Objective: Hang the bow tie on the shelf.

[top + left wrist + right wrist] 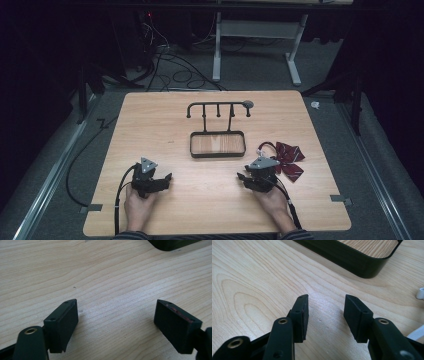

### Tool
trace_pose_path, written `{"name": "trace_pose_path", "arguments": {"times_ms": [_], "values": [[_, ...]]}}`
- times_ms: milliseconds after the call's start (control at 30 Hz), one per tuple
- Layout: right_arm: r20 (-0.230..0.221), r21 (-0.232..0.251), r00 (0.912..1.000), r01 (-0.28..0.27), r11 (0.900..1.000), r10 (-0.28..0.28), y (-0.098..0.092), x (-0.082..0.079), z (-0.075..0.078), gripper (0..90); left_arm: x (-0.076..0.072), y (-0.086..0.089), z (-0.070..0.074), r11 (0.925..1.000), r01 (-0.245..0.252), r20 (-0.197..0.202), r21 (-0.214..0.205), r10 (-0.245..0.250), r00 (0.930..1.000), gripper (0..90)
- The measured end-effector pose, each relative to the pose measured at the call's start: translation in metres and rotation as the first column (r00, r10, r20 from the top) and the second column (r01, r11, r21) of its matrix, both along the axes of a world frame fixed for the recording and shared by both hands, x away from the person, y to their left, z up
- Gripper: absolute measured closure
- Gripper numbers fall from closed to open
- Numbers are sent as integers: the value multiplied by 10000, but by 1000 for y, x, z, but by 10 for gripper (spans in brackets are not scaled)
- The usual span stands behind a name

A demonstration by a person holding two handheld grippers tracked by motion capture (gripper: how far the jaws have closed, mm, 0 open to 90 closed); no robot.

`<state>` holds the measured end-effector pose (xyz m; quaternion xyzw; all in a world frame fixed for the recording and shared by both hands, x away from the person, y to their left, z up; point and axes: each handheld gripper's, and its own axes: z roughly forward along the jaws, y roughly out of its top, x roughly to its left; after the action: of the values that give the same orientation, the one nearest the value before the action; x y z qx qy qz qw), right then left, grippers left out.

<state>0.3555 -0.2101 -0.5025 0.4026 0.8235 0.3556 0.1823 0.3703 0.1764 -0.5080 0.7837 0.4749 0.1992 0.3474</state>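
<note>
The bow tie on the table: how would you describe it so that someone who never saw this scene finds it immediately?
Start at the wooden table and find the black rack near its middle. To the right of the rack, just beyond the right gripper, lies the bow tie. It is the one soft, dark red striped thing there; everything else is black.

A tray (217, 144) sits mid-surface (165, 205), a hook rack (218, 107) rising behind it, a bow tie (288, 159) to its right.
</note>
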Motion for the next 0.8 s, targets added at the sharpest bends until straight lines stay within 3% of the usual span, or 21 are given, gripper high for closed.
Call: {"name": "trace_pose_path", "arguments": {"times_ms": [800], "values": [[10, 36, 10000, 43, 10000, -43, 1, -1, 0, 581, 0, 0, 0, 10000, 8, -11, -22, -8, 10000, 200]]}}
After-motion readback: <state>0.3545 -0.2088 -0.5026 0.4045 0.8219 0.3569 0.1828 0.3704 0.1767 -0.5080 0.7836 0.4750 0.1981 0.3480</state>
